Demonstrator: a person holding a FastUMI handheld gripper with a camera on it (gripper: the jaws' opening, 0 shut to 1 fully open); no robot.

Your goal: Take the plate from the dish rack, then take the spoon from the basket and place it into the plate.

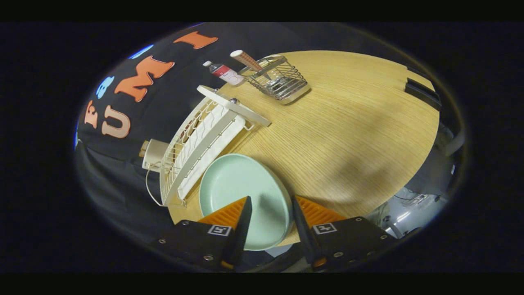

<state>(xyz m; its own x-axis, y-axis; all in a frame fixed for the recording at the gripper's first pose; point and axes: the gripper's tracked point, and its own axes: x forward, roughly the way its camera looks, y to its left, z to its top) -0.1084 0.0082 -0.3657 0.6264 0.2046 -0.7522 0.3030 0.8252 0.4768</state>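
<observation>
A pale green plate [241, 188] lies on the wooden table [348, 131], beside the near end of the white wire dish rack [196, 139]. My gripper [270, 200] is open and straddles the plate's near rim. One finger sits over the plate's inner face and the other stands at its outer edge. Far beyond the fingers, past the rack, stands a wire basket [280, 80]. The spoon [245, 59] leans in it, its handle sticking up and out towards the rack.
A small plastic bottle [223, 71] lies between the basket and the rack's far end. A white box with a cord [153, 153] hangs past the rack, off the table. A black bar [423, 92] sits at the table's far edge.
</observation>
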